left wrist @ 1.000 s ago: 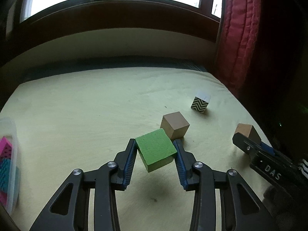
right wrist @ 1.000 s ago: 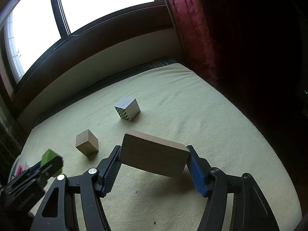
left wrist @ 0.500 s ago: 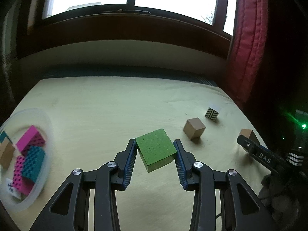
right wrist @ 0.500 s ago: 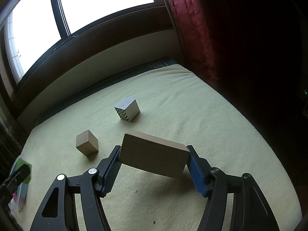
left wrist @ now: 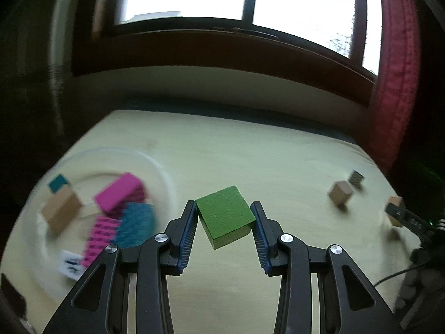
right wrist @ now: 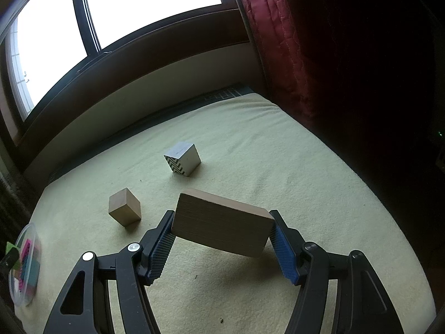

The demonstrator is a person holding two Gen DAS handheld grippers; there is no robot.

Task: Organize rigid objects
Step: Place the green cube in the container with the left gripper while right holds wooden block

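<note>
The left tongs (left wrist: 224, 224) squeeze a green block (left wrist: 224, 215). Left of them, blurry, maybe a clear bowl (left wrist: 164, 176) of blocks. Only the right view shows the right tongs (right wrist: 222, 232) squeezing a wooden slab (right wrist: 222, 226); beyond, a zigzag cube (right wrist: 182, 162).

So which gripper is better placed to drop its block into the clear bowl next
Left. The left gripper holds the green block right beside the clear bowl. The right gripper, gripping the wooden block, sits far across the cloth; in its view the bowl lies at the far left edge.
</note>
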